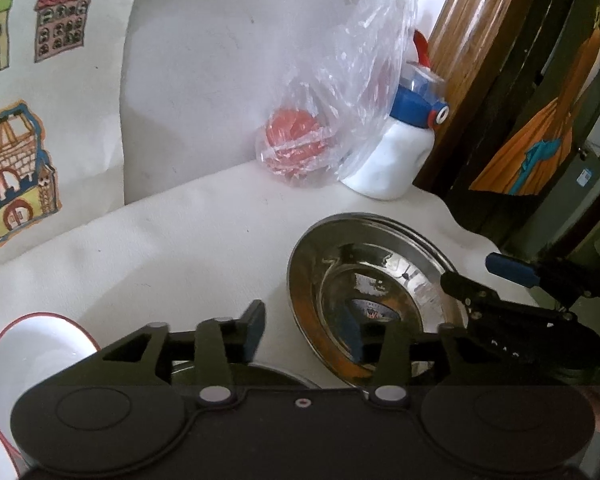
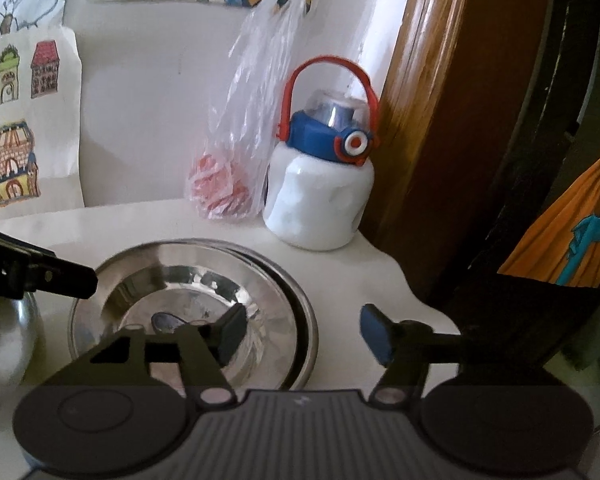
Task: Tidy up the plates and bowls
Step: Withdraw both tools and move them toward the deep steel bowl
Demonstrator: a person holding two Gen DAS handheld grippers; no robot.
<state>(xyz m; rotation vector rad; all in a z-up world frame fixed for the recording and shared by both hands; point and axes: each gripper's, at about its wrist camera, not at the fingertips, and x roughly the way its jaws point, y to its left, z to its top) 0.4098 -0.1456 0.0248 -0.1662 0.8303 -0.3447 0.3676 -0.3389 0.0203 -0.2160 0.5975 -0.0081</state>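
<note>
Presently listed: steel plate (image 2: 192, 304), stacked on a second, lying under the right gripper (image 2: 304, 334), rim between its wide-open, empty jaws. Left gripper (image 1: 306, 334) half open, holding nothing, straddling the same plate's near rim. Likely rigid, light, slick; best pinched at the flared rim. White bowl (image 1: 32, 344) sits outside the left jaw.

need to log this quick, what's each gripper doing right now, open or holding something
left gripper: open, straddling the near rim of the steel plate, not gripping it
right gripper: open wide, holding nothing, one finger over the steel plate
</note>
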